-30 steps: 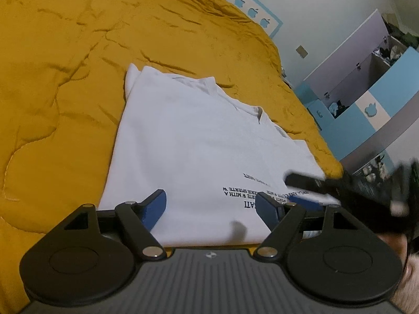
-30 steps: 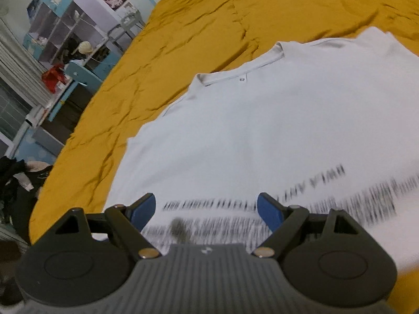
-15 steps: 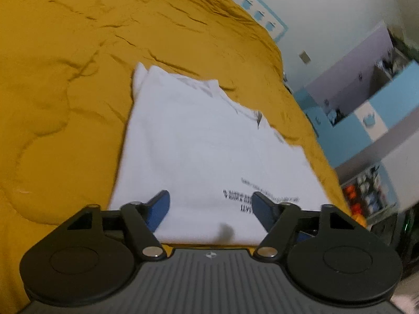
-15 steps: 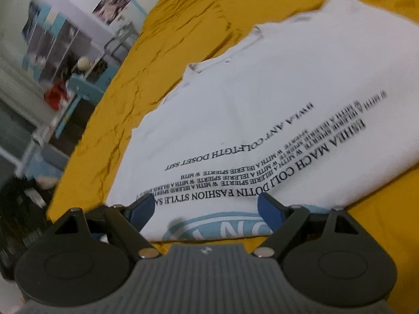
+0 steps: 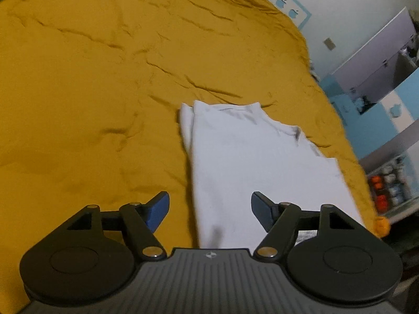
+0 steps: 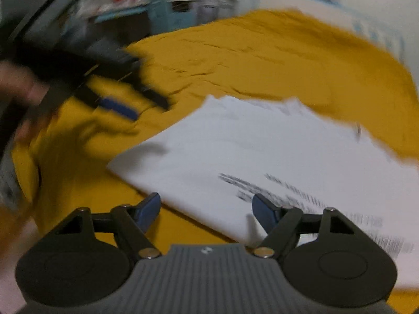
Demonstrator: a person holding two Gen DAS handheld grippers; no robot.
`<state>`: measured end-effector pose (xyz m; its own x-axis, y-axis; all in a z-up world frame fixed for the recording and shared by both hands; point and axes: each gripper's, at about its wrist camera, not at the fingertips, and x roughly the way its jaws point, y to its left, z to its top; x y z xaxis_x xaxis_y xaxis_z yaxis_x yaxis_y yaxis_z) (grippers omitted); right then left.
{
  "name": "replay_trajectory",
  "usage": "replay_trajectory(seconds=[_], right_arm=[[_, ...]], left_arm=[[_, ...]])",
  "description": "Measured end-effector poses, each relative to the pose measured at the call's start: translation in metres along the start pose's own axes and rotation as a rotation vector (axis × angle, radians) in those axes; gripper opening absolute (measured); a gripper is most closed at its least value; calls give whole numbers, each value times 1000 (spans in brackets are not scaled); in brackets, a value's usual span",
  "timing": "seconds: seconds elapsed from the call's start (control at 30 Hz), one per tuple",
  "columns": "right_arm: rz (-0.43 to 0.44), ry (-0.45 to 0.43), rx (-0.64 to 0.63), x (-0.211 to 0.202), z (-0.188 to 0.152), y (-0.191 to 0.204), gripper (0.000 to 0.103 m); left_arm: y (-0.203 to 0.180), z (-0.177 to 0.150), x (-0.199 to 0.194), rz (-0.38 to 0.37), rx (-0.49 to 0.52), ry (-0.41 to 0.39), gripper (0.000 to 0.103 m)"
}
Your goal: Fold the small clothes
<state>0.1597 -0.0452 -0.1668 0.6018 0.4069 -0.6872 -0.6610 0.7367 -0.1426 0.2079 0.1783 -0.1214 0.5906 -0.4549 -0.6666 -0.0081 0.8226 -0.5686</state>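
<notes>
A white T-shirt [image 5: 256, 162] with black printed text lies flat, partly folded, on the mustard-yellow bedspread [image 5: 91, 91]. My left gripper [image 5: 209, 210] is open and empty, hovering over the shirt's near left edge. In the right wrist view the shirt [image 6: 262, 151] is blurred by motion. My right gripper [image 6: 207, 209] is open and empty above the shirt's near corner. The left gripper [image 6: 117, 107] also shows at the left of the right wrist view, blurred, over the bedspread beside the shirt.
Blue and white shelving [image 5: 387, 99] stands beyond the bed's right edge, with a wall behind. The bedspread [image 6: 262, 60] is wrinkled around the shirt. Blurred furniture and clutter [image 6: 162, 7] lie past the bed's far side in the right wrist view.
Both grippers have pulled back and swung away from the shirt's lower hem. The left view has turned leftward over the bedspread; the right view has swung fast and blurred.
</notes>
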Motion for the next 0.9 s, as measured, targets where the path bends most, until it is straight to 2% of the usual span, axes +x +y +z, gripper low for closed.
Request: replay_trajectory(seconds=[0.1,0.23,0.37,0.53,0.6,0.67,0.83,0.9], right_arm=[[-17,-28,-156,3,0,28,73],[-50,-45,-265,12,1,49,73],[-78,-62,-312,25,7,62,73],[-101,-80,-303,38,18,67,73],[-107,-79,-306,40,19,69,70],[-85,-65,-288,44,21,71,57],[-74,-64,-283,50,19,73,52],[-54,-57,-270,50,20,73,45]], left_arm=[[11,12,13,-85,-51,16,83],[20,26,28,-83,-68,9,83],[30,39,49,-85,-112,51,83],[44,54,79,-112,-177,75,83],[49,60,92,-128,-204,81,83],[50,66,105,-149,-210,86,83],[48,78,134,-157,-223,104,83],[45,80,141,-166,-201,97,82]])
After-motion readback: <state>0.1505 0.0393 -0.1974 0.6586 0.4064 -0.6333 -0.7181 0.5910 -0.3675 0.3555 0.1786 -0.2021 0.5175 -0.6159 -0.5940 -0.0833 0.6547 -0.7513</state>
